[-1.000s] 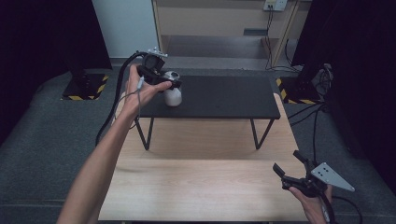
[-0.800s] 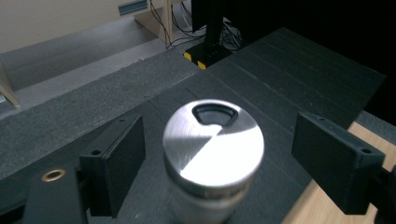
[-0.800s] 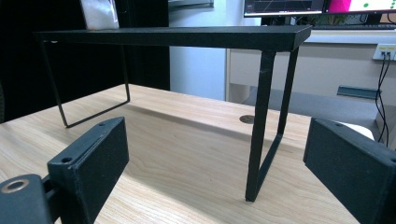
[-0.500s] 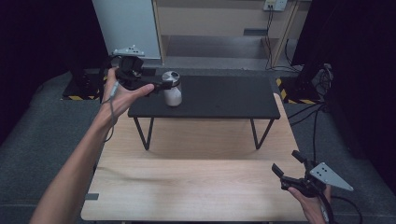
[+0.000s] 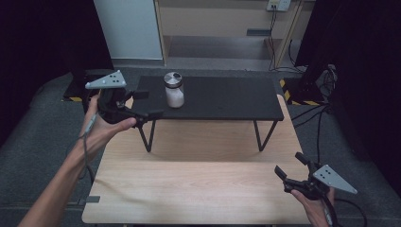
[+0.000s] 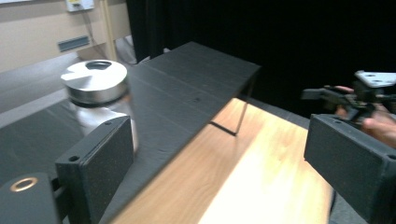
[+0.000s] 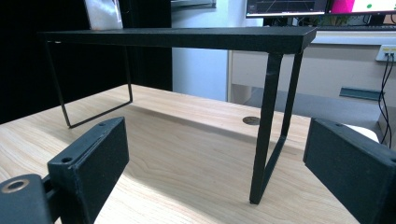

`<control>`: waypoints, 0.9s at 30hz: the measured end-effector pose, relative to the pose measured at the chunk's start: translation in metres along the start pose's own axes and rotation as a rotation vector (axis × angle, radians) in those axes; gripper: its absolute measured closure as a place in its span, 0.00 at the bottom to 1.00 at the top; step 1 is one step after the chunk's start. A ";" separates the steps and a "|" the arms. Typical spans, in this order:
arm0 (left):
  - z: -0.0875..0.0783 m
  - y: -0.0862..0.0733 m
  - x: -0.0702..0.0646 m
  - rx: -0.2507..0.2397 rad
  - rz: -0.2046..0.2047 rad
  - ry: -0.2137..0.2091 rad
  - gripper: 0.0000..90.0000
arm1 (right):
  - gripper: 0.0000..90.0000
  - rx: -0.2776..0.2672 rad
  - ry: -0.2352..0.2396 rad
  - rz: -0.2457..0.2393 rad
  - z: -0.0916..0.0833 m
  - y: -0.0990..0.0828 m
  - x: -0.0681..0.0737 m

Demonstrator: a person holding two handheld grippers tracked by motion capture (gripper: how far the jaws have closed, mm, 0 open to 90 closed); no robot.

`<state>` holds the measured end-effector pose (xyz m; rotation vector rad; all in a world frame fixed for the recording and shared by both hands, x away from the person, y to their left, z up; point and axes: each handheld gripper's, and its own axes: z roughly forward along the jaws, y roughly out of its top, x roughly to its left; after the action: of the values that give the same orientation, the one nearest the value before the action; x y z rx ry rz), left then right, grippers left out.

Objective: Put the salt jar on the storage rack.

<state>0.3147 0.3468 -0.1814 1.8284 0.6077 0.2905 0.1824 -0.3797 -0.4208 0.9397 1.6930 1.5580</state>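
1. Jar (image 5: 174,90): clear body w/ white powder or grains inside, metal lid (image 6: 95,81) w/ a dark notch or opening on top. It stands upright on the black shelf (image 5: 222,99), toward the shelf's 9 o'clock end in the high view, set back from the front edge.
2. Handling, as a guess: glass or hard plastic, so stiff, smooth, prob slippery; moderate weight w/ contents. Fragile if glass. The lid opening could spill if the jar tips, so keep it upright.
3. Where to take hold: the straight wall below the lid, pads on opposite sides. The lid rim looks polished, a poorer grip.
4. Left tongs (image 5: 144,105): wide apart, nothing between them, held in the left hand (image 5: 106,127) off the shelf's 9 o'clock end, jar just beyond at approx 2 o'clock from them. In the left gripper view the jar sits behind the left-side pad, not between the pads.
5. Right tongs (image 5: 290,168): wide too, empty, low at the wooden worktop (image 5: 198,189) corner at 5 o'clock, well apart from the jar. The right gripper view looks under the shelf at its thin leg (image 7: 268,126).
6. Edges: the shelf's 9 o'clock end is near the jar; a sideways nudge could send it off. The shelf's front edge drops to the worktop.
7. Room: shelf top is bare from the jar to 3 o'clock; worktop in front is open. Legs at both ends under the shelf are snag points for low moves.
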 end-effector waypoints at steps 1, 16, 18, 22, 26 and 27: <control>-0.001 -0.002 -0.004 0.000 0.005 0.008 0.08 | 0.07 0.000 0.000 0.000 0.000 0.000 0.000; -0.001 -0.005 -0.018 0.011 0.045 0.038 0.09 | 0.07 0.002 -0.002 0.002 -0.001 0.000 0.001; -0.002 -0.005 -0.017 0.007 0.043 0.037 0.09 | 0.07 0.001 -0.002 0.003 -0.001 0.000 0.001; -0.003 -0.006 -0.016 0.003 0.038 0.042 0.09 | 0.08 0.005 0.002 0.000 0.000 0.000 0.001; -0.002 -0.005 -0.017 0.004 0.041 0.047 0.09 | 0.08 0.005 0.002 0.000 0.000 0.000 0.001; -0.002 -0.004 -0.016 0.005 0.042 0.048 0.09 | 0.08 0.005 0.002 0.000 0.000 0.000 0.001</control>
<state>0.2989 0.3406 -0.1832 1.8453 0.6050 0.3623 0.1817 -0.3788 -0.4203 0.9411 1.6989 1.5562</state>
